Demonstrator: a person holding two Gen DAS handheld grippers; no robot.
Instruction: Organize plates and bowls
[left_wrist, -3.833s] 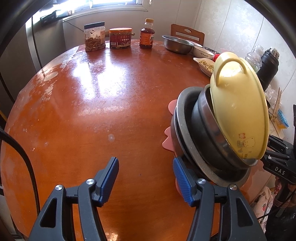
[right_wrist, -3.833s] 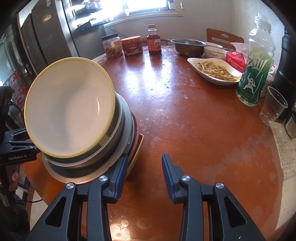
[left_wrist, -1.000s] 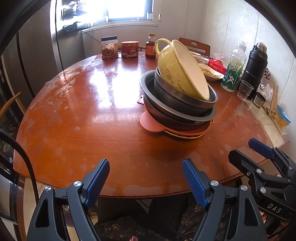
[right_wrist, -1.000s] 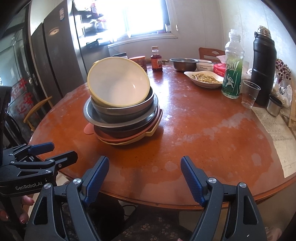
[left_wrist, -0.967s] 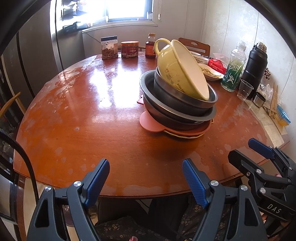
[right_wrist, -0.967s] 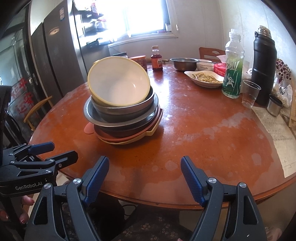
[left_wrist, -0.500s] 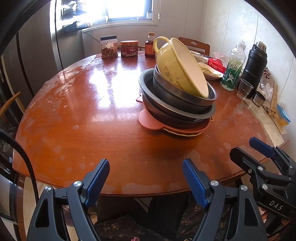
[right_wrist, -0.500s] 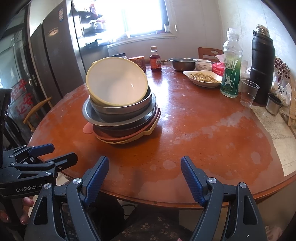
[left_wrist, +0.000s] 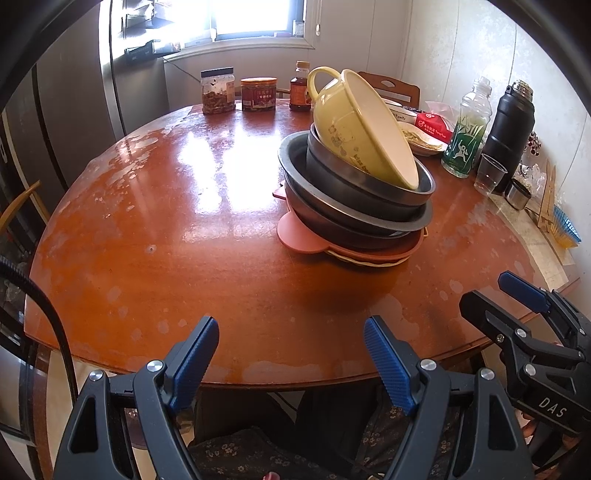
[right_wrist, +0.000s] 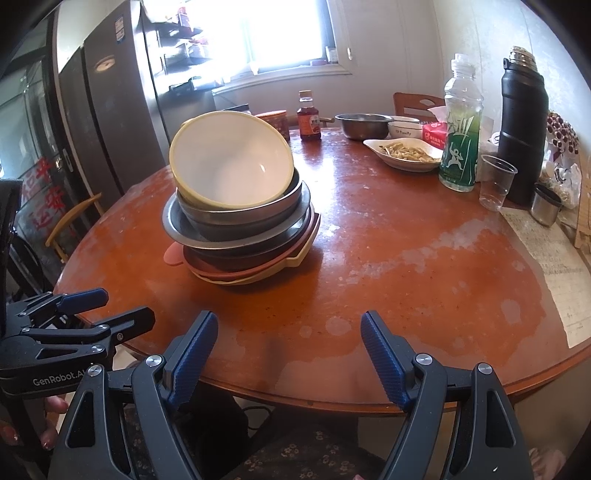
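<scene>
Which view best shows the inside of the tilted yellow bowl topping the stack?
The right wrist view: the yellow bowl tips toward that camera, showing its whole white interior. The left wrist view shows mostly its yellow outer wall, loop handle and a sliver of the inside.

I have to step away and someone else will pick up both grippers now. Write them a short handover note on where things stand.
Left gripper: jaws open, empty, held back at the near table edge.
Right gripper: jaws open, empty, also at the near edge.
The dishes sit in one stack mid-table: a yellow bowl tilted on top, a steel bowl and a steel basin under it, then a pink plate and a pale yellow plate at the bottom.
Done: everything is stacked and released.
Left: the yellow bowl leans, so seating it flat is probably worthwhile.
</scene>
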